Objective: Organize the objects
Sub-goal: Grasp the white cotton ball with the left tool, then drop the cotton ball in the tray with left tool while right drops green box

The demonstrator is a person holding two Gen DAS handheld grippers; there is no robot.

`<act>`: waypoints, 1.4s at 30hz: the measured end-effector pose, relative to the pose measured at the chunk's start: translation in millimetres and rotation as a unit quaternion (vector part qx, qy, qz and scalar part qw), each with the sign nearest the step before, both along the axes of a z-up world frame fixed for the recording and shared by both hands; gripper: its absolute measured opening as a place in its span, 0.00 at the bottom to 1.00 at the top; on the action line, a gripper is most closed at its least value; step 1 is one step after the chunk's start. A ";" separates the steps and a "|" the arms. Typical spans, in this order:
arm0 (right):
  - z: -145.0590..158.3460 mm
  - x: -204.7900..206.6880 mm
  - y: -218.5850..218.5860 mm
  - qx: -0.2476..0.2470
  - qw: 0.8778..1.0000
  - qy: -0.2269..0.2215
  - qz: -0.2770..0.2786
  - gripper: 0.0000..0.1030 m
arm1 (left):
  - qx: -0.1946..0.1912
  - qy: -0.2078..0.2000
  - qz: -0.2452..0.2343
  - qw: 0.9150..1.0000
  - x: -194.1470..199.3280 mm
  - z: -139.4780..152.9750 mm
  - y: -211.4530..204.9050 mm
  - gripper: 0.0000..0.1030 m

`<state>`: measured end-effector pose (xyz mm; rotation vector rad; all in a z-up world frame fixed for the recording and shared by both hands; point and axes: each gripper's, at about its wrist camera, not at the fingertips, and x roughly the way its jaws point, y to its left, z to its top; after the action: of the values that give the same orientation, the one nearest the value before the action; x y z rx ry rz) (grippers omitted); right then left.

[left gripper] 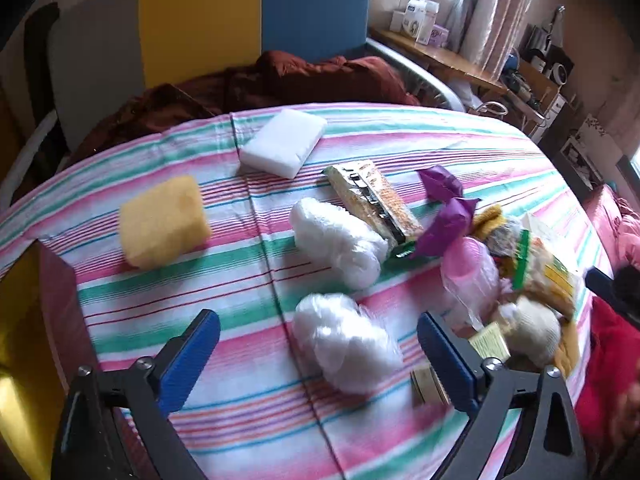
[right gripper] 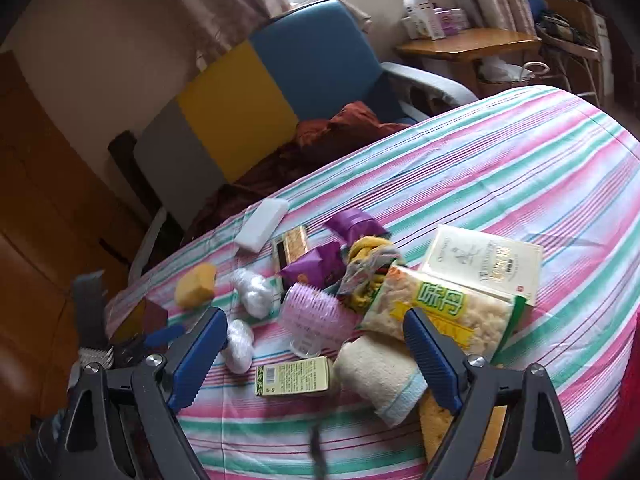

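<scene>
**Operator:** Clutter sits spread over the striped cloth (left gripper: 248, 280) on the bench. From my left wrist camera, the left gripper (left gripper: 319, 344) has its jaws spread wide, and a crumpled white plastic bundle (left gripper: 344, 342) lies between the blue pads without either one touching it.

**Spotter:** And what lies farther out?

**Operator:** A second white bundle (left gripper: 336, 240) just beyond the first, then a yellow sponge (left gripper: 164, 222) off to the left and a white foam block (left gripper: 283, 142) near the far edge. A gold snack bar (left gripper: 372, 200) and purple wrappers (left gripper: 444, 216) lie to the right, running into the heap.

**Spotter:** Right side?

**Operator:** The right gripper (right gripper: 312, 354) is wide open too, holding nothing. Below it lie a small green box (right gripper: 294, 376) and a rolled cream towel (right gripper: 380, 376). A bag of noodles (right gripper: 436, 312) rests partly on a pale book (right gripper: 484, 264). The pink roller brush (right gripper: 316, 314) seems to be inside clear wrapping, though the blur makes me unsure.
</scene>
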<state>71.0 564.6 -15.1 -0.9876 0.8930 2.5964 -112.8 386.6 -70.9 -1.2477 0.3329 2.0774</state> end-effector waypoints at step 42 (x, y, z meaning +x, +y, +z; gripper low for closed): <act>-10.7 -52.1 -112.2 0.118 0.969 -0.113 0.185 0.71 | 0.112 0.038 0.116 0.986 51.7 75.4 -231.9 0.52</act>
<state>18.9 452.4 -25.7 -1.4565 0.3576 2.7171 -61.0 154.8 4.5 -1.1172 -0.0141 2.2900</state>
